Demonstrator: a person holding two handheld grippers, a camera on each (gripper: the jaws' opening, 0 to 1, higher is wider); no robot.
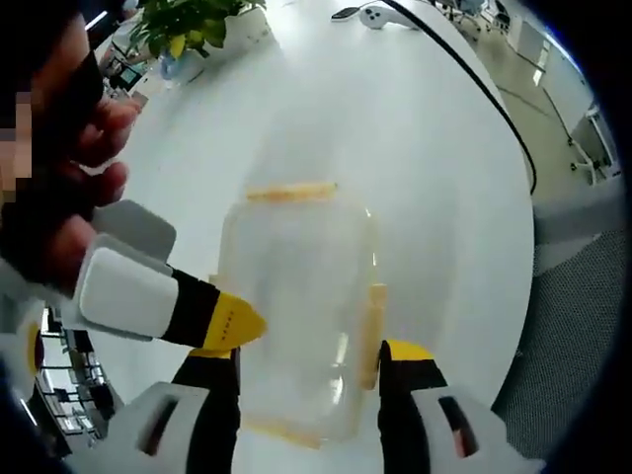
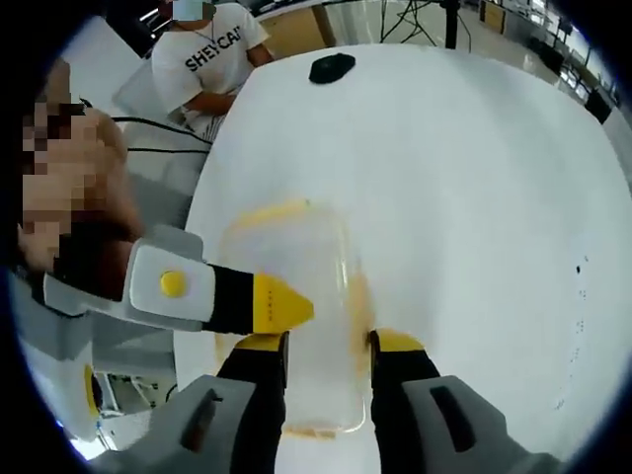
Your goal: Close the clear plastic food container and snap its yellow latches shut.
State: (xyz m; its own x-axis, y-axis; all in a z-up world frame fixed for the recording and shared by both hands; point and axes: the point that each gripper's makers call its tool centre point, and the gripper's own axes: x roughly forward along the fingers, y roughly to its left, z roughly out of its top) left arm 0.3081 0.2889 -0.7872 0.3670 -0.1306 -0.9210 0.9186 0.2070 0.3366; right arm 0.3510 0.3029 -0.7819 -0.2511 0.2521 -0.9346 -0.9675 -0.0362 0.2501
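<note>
The clear plastic container lies on the white table, lid on, with yellow latches at its far end, right side and near end. My left gripper has one jaw against each long side of it. The right gripper's yellow tip comes in from the left and touches the container's left edge. In the right gripper view, the container lies under my right gripper, whose jaws stand apart above the lid. The left gripper's tip meets the container's left edge there. Whether the latches are snapped down is blurred.
A potted plant and a black cable lie at the table's far side. A black mouse sits far along the table, with a seated person in a white shirt beyond the edge. A hand holds the right gripper.
</note>
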